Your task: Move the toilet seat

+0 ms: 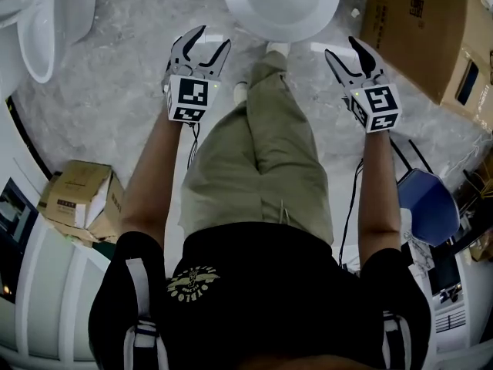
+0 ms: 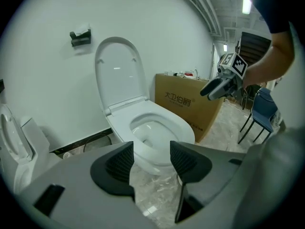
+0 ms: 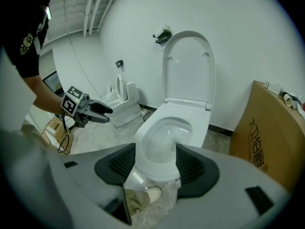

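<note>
A white toilet (image 1: pixel 281 6) stands straight ahead, at the top of the head view. Its lid (image 2: pixel 119 68) is raised against the wall, and the seat ring (image 2: pixel 164 123) lies flat on the bowl. My left gripper (image 1: pixel 202 46) hovers open just short of the bowl's left side, holding nothing. My right gripper (image 1: pixel 357 56) is also open and empty, short of the bowl's right side. The left gripper view shows its open jaws (image 2: pixel 151 159) framing the bowl, with the right gripper (image 2: pixel 220 86) off to the right. The right gripper view has its open jaws (image 3: pixel 156 163) below the seat (image 3: pixel 169 132).
A large cardboard box (image 1: pixel 420 33) stands right of the toilet. A second toilet (image 1: pixel 38 21) sits at the far left. A small box (image 1: pixel 81 195) is on the floor at left and a blue chair (image 1: pixel 427 206) at right. The person's leg (image 1: pixel 269 145) reaches toward the bowl.
</note>
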`<state>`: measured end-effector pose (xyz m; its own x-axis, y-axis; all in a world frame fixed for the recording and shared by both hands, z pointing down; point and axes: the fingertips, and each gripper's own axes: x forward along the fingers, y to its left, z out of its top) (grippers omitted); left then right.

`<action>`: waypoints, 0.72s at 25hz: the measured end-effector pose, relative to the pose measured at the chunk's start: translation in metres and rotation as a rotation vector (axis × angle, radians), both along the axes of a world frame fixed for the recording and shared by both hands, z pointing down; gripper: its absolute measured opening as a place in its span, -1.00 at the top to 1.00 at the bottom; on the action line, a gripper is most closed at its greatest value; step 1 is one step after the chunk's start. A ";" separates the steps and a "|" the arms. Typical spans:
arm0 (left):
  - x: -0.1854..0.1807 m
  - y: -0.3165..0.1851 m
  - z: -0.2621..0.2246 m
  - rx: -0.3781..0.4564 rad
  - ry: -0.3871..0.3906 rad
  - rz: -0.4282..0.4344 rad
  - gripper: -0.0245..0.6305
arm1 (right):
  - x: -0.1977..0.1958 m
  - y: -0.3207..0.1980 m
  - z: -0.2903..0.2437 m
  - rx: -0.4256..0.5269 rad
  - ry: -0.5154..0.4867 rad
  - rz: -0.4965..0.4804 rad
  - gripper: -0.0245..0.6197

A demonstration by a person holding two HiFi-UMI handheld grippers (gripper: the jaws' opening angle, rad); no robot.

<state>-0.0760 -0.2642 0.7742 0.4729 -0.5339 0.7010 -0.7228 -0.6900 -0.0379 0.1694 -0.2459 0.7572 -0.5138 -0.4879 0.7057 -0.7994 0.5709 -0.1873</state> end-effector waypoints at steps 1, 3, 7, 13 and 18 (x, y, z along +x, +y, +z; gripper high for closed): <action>0.001 0.001 0.009 -0.007 -0.011 0.001 0.15 | 0.000 0.000 0.008 -0.008 0.004 -0.012 0.13; 0.007 0.003 0.025 -0.022 -0.014 0.005 0.15 | 0.002 0.000 0.027 -0.025 0.014 -0.030 0.13; 0.022 0.012 0.055 -0.068 -0.004 0.040 0.17 | 0.004 0.006 0.070 -0.071 0.014 -0.047 0.13; 0.039 0.007 0.096 -0.088 -0.030 0.049 0.17 | 0.011 0.015 0.129 -0.127 0.061 -0.089 0.13; 0.048 0.006 0.118 -0.107 -0.038 0.058 0.17 | 0.016 0.019 0.161 -0.161 0.074 -0.121 0.13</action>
<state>-0.0280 -0.2579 0.8919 0.4727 -0.4273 0.7707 -0.6810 -0.7322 0.0118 0.1851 -0.2273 0.9178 -0.5058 -0.3037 0.8074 -0.7415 0.6313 -0.2271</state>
